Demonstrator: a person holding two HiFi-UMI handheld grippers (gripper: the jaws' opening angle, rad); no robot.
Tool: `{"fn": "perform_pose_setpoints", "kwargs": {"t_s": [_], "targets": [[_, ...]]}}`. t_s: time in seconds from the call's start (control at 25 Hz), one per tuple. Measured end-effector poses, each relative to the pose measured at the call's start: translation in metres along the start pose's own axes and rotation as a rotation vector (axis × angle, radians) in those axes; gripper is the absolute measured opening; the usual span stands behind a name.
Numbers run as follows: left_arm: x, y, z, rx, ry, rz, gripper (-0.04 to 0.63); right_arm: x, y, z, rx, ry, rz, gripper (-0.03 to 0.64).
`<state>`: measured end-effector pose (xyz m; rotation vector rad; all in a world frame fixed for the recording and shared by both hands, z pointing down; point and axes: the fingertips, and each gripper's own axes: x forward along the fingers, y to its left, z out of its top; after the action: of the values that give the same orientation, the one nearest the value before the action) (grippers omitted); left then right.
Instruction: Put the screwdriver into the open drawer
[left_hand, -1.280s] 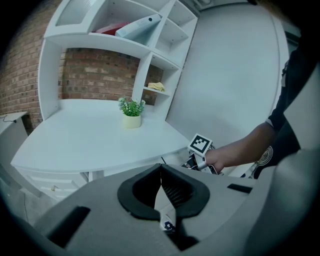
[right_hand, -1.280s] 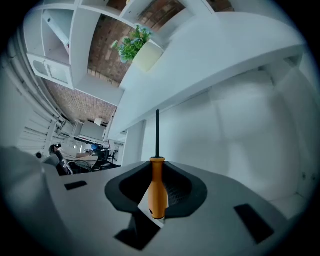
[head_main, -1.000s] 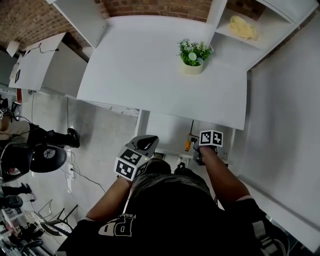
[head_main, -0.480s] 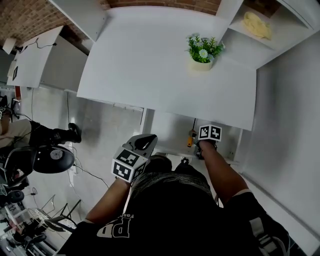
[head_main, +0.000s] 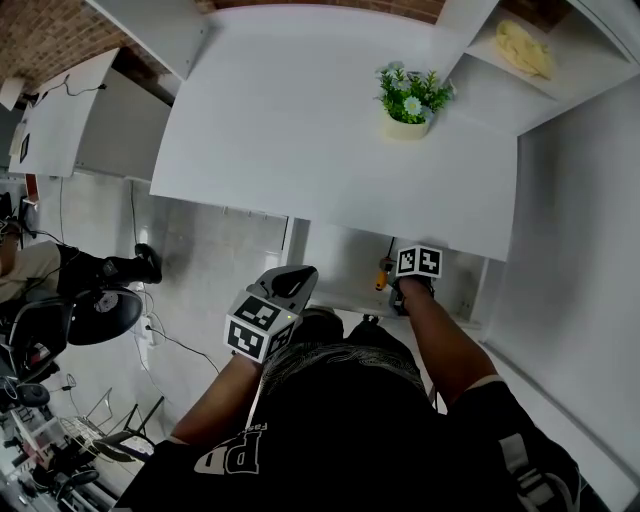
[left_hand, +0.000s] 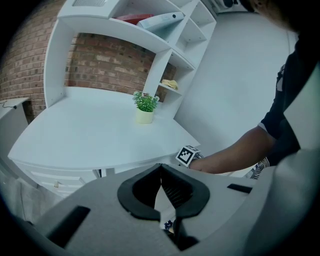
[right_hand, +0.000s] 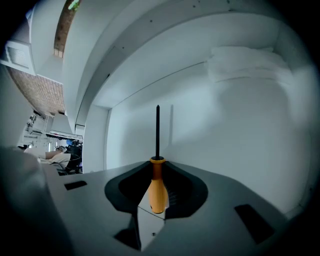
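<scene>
Clamps screwdriver (right_hand: 157, 180) by handle in right fingers (right_hand: 129, 189), shaft straight ahead of them, under tabletop (head_main: 300, 130). Presses left fingers (left_hand: 137, 192) together, empty. Seemingly past pickup; yet to place in drawer, unseen.

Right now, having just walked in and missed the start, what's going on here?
A person is at a white desk with a hand-held gripper in each hand. The right hand-held gripper is shut on the orange handle of a screwdriver, held below the desktop. The left hand-held gripper is shut and empty.
</scene>
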<state>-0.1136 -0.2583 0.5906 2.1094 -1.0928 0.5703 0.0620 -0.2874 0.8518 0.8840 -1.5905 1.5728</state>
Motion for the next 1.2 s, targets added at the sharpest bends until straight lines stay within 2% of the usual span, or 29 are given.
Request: {"fn": "perform_pose_setpoints", "kwargs": {"t_s": [0.6,0.88,1.2], "targets": [[0.003,-0.007,0.003,0.018,-0.001,0.001,0.018,-0.005,-0.005,-0.002,-0.031,0.014,-0.019,0.091],[0.004,-0.028,0.015,0.040,-0.040,-0.002,0.018,-0.030,-0.002,0.002,-0.050,-0.022,0.020,0.091],[-0.002,-0.057,0.024,0.074,-0.090,0.017,0.018,-0.078,0.020,-0.001,-0.146,-0.091,0.114,0.091]]}}
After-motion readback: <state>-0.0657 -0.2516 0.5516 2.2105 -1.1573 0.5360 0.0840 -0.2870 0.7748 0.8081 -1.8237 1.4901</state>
